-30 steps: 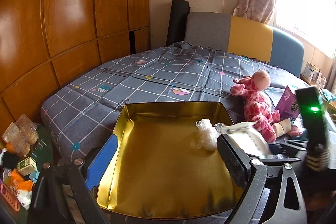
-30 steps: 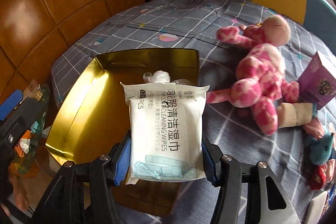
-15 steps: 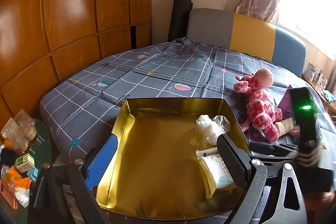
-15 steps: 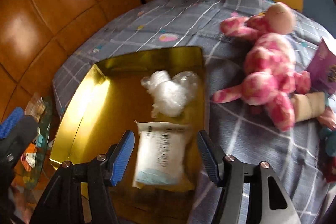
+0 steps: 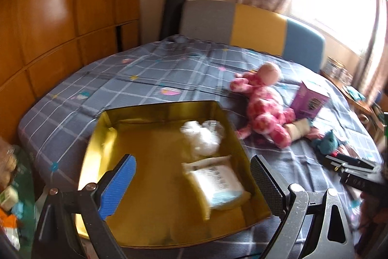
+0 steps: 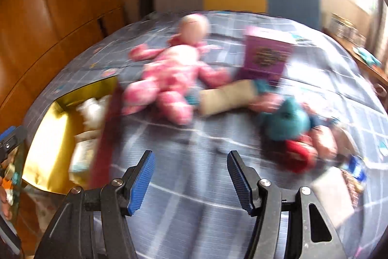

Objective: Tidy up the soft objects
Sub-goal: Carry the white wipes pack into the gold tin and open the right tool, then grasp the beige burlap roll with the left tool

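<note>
A gold tray (image 5: pixel 97 135) (image 6: pixel 41 132) sits at the bed's near left corner. In it lie a white wipes pack (image 5: pixel 217 182) (image 6: pixel 81 157) and a crumpled white plastic bag (image 5: pixel 202 137) (image 6: pixel 93 109). My left gripper (image 5: pixel 192 182) hangs open over the tray, nothing between its fingers. My right gripper (image 6: pixel 190 182) is open and empty over the bedsheet, right of the tray. Beyond it lie a pink plush toy (image 6: pixel 169 74) (image 5: pixel 264 111), a beige sock roll (image 6: pixel 226 96), a teal plush (image 6: pixel 285 121) (image 5: pixel 327 142) and a red soft item (image 6: pixel 299 154). The right wrist view is blurred.
A purple box (image 6: pixel 265 57) (image 5: pixel 309 101) stands behind the plush toys. The bed's grey checked sheet (image 5: pixel 150 79) stretches back to a grey, yellow and blue headboard (image 5: pixel 254 23). Wooden wardrobe panels (image 5: pixel 60 16) line the left. Clutter (image 5: pixel 9 186) sits on a low surface at far left.
My right gripper let go of the wipes pack, which dropped into the tray, then swung right over the plush toys. The left gripper shifted slightly.
</note>
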Action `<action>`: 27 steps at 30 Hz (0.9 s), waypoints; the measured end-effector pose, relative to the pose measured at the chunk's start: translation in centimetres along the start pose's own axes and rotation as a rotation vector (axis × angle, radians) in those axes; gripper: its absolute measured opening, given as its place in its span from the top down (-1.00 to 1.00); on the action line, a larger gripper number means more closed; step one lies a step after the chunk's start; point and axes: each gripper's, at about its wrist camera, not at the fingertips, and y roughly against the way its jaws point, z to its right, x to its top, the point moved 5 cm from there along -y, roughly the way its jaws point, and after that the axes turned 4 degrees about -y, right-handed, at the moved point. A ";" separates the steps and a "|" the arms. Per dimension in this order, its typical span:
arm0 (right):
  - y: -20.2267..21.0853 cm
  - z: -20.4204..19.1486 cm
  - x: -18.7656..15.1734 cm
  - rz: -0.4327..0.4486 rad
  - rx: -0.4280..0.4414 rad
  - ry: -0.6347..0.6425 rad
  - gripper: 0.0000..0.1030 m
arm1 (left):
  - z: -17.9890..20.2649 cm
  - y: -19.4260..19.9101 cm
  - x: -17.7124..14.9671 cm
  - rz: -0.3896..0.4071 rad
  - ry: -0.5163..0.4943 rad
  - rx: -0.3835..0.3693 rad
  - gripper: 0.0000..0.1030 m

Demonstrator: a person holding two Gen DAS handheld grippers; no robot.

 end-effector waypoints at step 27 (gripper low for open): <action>3.5 20.9 0.0 0.131 -0.145 -0.439 -0.22 | 26.6 -12.5 3.3 -0.156 -0.573 -0.281 -0.30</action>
